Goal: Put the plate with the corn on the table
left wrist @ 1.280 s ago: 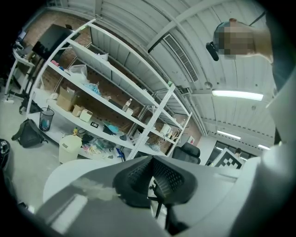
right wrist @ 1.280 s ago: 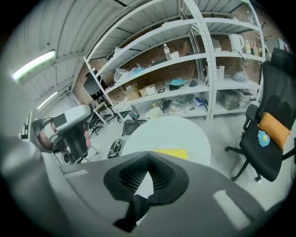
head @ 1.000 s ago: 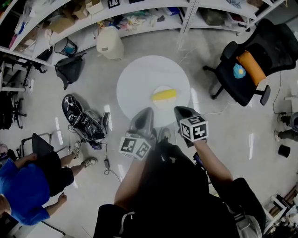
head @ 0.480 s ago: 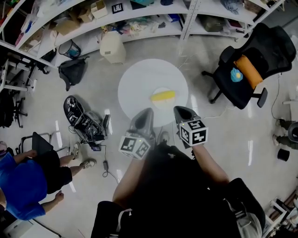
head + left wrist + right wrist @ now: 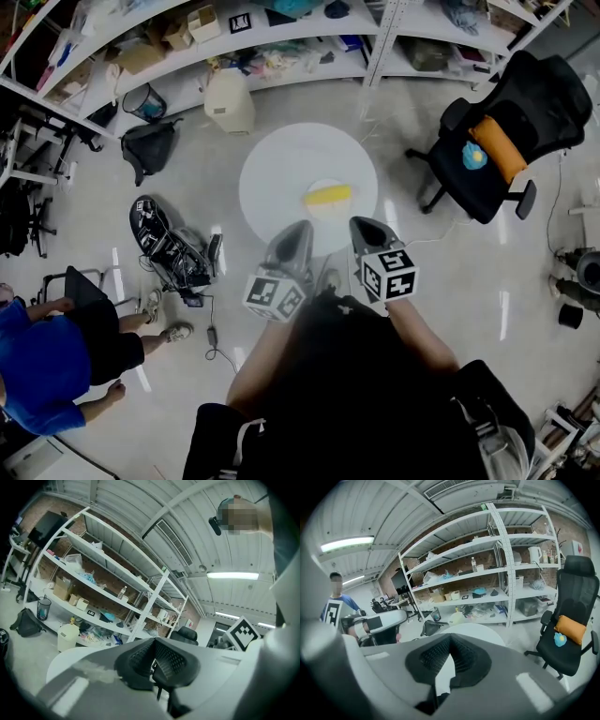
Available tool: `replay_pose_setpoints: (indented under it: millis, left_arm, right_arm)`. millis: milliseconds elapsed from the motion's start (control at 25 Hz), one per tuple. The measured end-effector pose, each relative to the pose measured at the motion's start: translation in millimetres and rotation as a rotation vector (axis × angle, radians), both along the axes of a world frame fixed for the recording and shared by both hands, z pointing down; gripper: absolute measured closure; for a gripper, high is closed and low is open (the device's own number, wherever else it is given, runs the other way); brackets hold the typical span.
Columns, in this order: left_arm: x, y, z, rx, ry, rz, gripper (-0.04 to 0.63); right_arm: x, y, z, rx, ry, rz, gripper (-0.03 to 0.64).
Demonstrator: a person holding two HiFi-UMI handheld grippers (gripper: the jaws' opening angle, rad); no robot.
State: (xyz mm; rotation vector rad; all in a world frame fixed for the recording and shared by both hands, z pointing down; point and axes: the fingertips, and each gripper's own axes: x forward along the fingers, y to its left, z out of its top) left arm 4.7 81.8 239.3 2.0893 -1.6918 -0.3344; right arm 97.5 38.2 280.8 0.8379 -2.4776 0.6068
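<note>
A white plate (image 5: 322,212) carrying a yellow corn cob (image 5: 329,195) rests on the near part of the round white table (image 5: 291,159). In the head view both grippers hover just short of the table's near edge. My left gripper (image 5: 296,231) is shut and empty, pointing at the table. My right gripper (image 5: 364,225) is to its right, also shut with nothing in it. The left gripper view shows the left gripper (image 5: 153,660) with its pads together. In the right gripper view the right gripper (image 5: 449,662) is aimed over the table (image 5: 478,631). Neither gripper view shows the plate.
A black office chair (image 5: 502,141) with an orange cushion stands right of the table. Shelves (image 5: 234,37) run along the back, with a white bin (image 5: 230,98) and black backpack (image 5: 150,141) below. Black gear (image 5: 169,246) lies on the floor left, near a person in blue (image 5: 42,366).
The plate with the corn stays on the table and both grippers hold almost still. The person in blue at the left has shifted slightly.
</note>
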Motion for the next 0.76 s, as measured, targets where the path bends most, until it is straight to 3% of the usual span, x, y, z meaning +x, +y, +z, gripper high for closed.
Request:
replay_pose_setpoints:
  millis: [760]
  left_arm:
    - [6.9,2.4,-2.7,0.003,-0.013,0.020,0.591]
  right_arm:
    - [-1.9,-1.3,-20.6,0.077,-0.028,-0.003,0.609]
